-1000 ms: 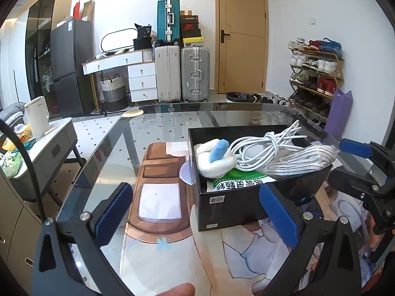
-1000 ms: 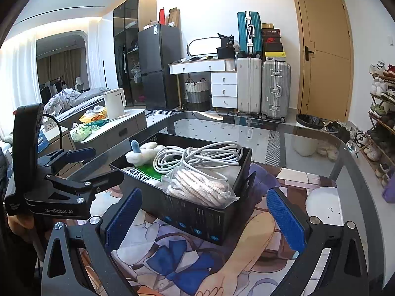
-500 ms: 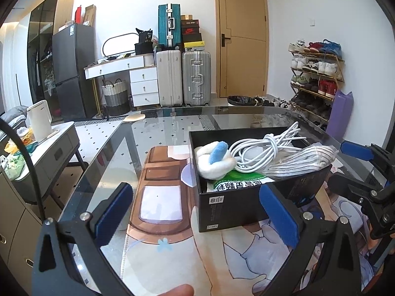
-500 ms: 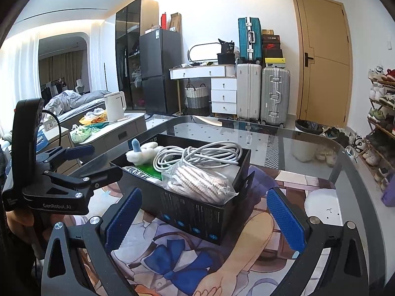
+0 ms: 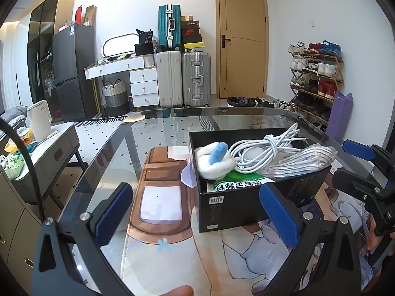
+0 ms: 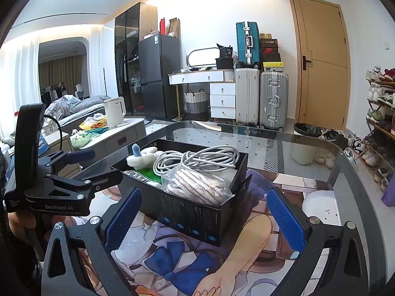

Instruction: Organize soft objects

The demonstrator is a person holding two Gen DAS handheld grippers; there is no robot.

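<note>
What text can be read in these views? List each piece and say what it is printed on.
"GenRobot.AI": side of the left gripper, seen from the right wrist.
Green and white packet in the black box: large Chinese characters, cut off, not readable.
Box labels, fridge sticker, stacked shoeboxes: too small or blurred.

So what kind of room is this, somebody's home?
Most likely a lived-in apartment, not a lab. Suitcases stand by the door, a shoe rack lines the wall, and a bed shows beyond the fridge. The work happens on a glass table.
</note>
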